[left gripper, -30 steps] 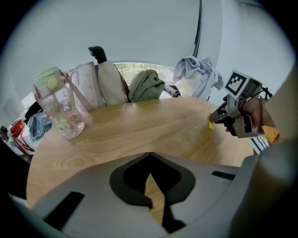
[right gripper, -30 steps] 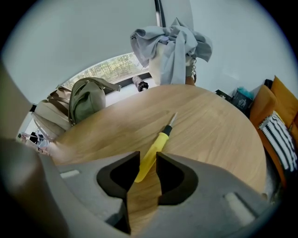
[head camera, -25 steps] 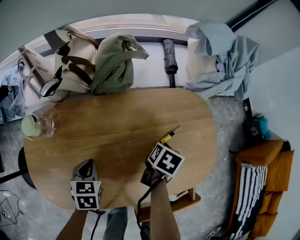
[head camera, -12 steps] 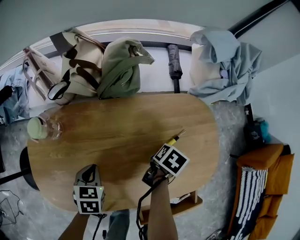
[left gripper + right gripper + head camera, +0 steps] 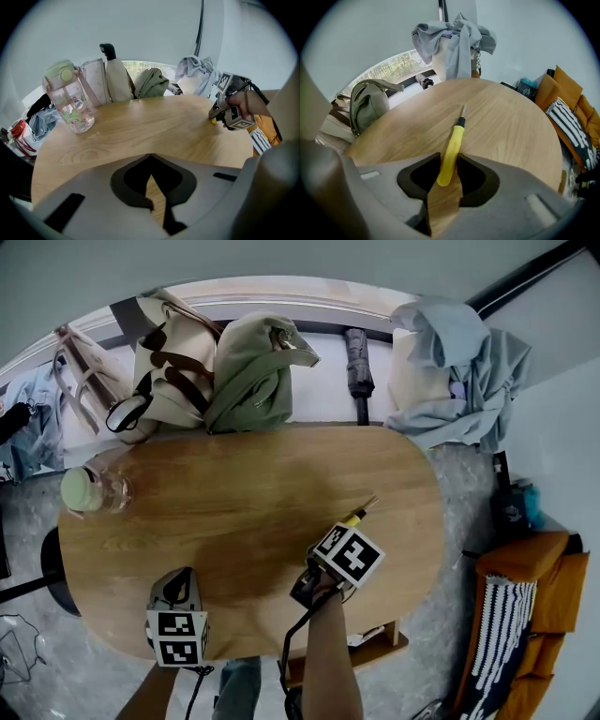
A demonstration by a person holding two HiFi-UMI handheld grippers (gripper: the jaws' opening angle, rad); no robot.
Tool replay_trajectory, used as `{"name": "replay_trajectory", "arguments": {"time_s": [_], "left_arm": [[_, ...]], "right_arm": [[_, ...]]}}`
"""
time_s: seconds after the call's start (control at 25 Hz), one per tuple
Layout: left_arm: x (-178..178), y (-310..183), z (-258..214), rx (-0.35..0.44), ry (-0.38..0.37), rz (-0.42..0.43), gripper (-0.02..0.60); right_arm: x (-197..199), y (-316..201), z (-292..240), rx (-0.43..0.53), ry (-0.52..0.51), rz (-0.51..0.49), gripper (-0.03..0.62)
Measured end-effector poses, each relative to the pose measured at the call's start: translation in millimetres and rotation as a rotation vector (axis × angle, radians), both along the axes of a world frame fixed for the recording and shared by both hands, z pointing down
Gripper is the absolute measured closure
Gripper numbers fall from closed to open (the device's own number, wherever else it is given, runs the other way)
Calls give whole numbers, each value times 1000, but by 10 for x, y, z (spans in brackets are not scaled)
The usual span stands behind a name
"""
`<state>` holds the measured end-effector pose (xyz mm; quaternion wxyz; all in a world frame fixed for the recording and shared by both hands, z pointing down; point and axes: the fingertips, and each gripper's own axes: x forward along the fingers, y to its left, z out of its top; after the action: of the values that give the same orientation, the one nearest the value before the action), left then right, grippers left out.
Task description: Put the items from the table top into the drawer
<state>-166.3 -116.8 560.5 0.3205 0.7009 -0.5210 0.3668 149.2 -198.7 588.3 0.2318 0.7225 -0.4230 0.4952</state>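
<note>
Yellow-handled screwdriver (image 5: 453,140) is pinched by its handle in the right gripper (image 5: 449,157), low over the oval wooden table (image 5: 234,493). It now points straighter ahead than before, when it slanted to the right. The left gripper (image 5: 150,157) stays pressed together, holding nothing.

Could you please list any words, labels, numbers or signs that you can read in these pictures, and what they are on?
None can be read.
Water bottle: coloured cartoon print, any lettering too blurred.
Marker cubes: black-and-white square patterns, no letters.
Screwdriver: plain yellow handle.
</note>
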Motion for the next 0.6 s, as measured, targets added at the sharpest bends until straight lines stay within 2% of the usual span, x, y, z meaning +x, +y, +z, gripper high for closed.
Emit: {"name": "replay_trajectory", "arguments": {"time_s": [0.2, 0.6], "left_arm": [[0, 39, -1, -1, 2, -5, 586], [74, 85, -13, -1, -6, 8, 586]], "right_arm": [[49, 32, 3, 2, -14, 25, 508], [35, 106, -7, 22, -50, -27, 516]]}}
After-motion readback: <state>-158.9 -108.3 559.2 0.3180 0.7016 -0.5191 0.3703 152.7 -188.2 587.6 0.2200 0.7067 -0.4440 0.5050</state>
